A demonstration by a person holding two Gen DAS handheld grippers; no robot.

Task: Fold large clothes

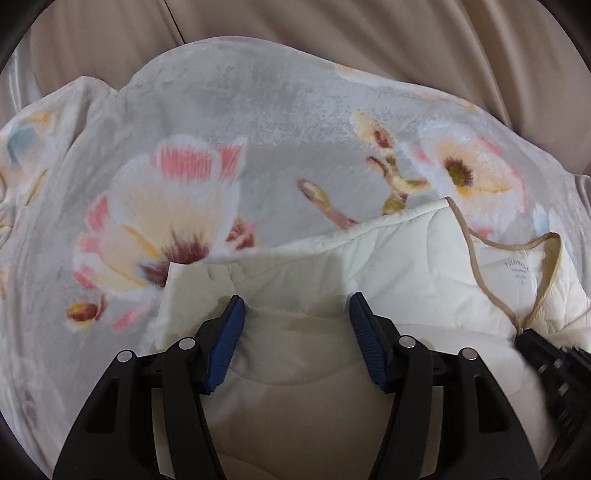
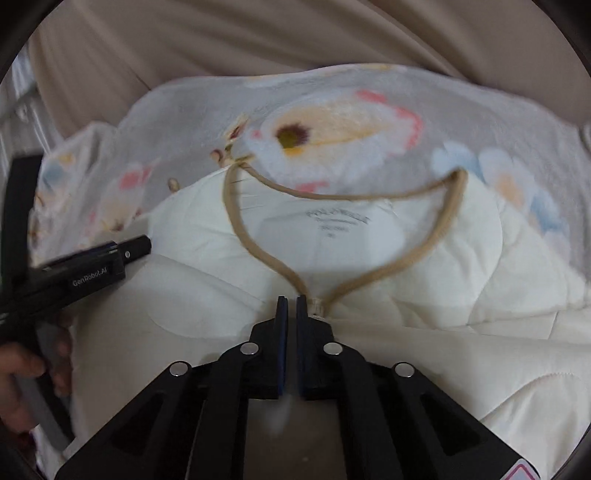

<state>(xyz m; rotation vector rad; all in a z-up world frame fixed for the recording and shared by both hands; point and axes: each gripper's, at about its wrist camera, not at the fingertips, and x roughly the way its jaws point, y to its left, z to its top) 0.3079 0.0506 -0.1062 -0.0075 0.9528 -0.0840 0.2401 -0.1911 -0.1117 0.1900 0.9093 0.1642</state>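
Note:
A cream quilted jacket (image 1: 332, 266) with tan trim lies on a floral blanket (image 1: 229, 110). Its neckline (image 1: 517, 273) with a printed label is at the right. My left gripper (image 1: 297, 314) is open, its blue pads spread just over the jacket's left part, holding nothing. In the right wrist view the jacket (image 2: 424, 295) fills the middle, with the tan neckline trim (image 2: 258, 254) looping ahead. My right gripper (image 2: 291, 302) is shut, with its tips at the base of the neckline; I cannot see whether fabric is pinched. The left gripper (image 2: 140, 245) also shows at the left.
The grey blanket with pink and yellow flowers (image 2: 332, 125) covers the surface around the jacket. Beige curtain-like folds (image 1: 369, 26) rise behind it. A hand (image 2: 22, 373) holds the left gripper's handle at the lower left of the right wrist view.

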